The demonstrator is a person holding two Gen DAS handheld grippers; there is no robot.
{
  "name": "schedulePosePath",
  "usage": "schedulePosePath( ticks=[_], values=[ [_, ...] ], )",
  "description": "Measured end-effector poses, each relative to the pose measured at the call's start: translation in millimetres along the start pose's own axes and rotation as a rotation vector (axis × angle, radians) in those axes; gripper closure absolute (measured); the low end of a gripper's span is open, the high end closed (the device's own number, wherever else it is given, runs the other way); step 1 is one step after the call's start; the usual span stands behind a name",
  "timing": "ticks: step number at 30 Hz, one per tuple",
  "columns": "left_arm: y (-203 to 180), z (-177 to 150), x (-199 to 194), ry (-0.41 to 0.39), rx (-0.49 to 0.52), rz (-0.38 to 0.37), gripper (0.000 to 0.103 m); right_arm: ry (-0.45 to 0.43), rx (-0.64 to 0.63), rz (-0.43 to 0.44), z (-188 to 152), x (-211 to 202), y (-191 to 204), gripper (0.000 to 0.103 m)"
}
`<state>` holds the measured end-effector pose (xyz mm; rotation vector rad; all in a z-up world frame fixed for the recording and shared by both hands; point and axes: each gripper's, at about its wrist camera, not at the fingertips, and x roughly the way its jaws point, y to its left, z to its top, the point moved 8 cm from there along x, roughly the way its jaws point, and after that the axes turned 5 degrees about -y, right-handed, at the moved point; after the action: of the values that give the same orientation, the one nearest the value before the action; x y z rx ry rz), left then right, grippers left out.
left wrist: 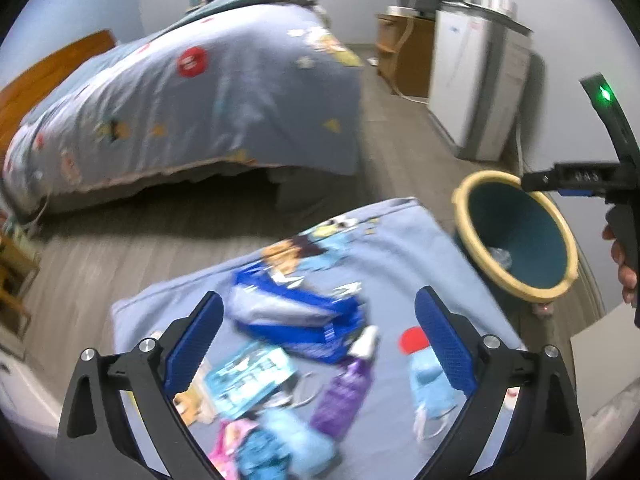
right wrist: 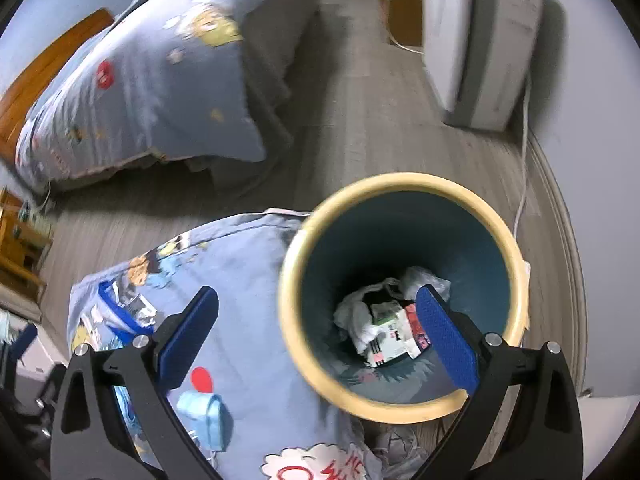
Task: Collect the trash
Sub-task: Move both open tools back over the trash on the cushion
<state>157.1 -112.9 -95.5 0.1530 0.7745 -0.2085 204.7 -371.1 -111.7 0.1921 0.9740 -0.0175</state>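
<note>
Under my left tongs (left wrist: 318,340) lies a surface covered with a pale blue cartoon sheet (left wrist: 400,248); whether a table or a mattress sits beneath it I cannot tell. Those tongs are spread wide and pinch nothing; between their blue pads, on the sheet, lie a blue bag (left wrist: 296,316), a purple bottle (left wrist: 344,392) with a white cap, a teal packet (left wrist: 248,380) and a light blue mask (left wrist: 430,388); a pink and blue heap (left wrist: 256,444) sits nearest the camera, too blurred to name.

My right tongs (right wrist: 318,336) are also spread and hold nothing; they hang over the bin (right wrist: 304,344), teal inside with a cream rim, which stands on the floor just beside the sheet's right edge. At its bottom lie trash: a white crumpled bag (right wrist: 356,320), a printed carton (right wrist: 394,334) and clear plastic (right wrist: 424,280).

Beyond, grey wood-look floor (left wrist: 132,256) runs to a bed (left wrist: 192,104) under the same patterned cover, with a wooden headboard (left wrist: 40,80) at the left; a white appliance (left wrist: 476,80) stands against the right wall, a wooden cabinet (left wrist: 404,48) next to it, and a white cord (right wrist: 524,168) drops along the skirting.
</note>
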Motion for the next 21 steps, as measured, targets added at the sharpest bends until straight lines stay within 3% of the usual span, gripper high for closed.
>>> schedulePosePath(
  ticks=[9, 21],
  values=[
    [72, -41, -27, 0.016, -0.122, 0.081, 0.006, 0.000, -0.129, 0.002, -11, -11, 56, 0.006],
    [101, -84, -63, 0.014, -0.124, 0.126, 0.006, 0.009, -0.158, 0.010, -56, -33, 109, 0.006]
  ],
)
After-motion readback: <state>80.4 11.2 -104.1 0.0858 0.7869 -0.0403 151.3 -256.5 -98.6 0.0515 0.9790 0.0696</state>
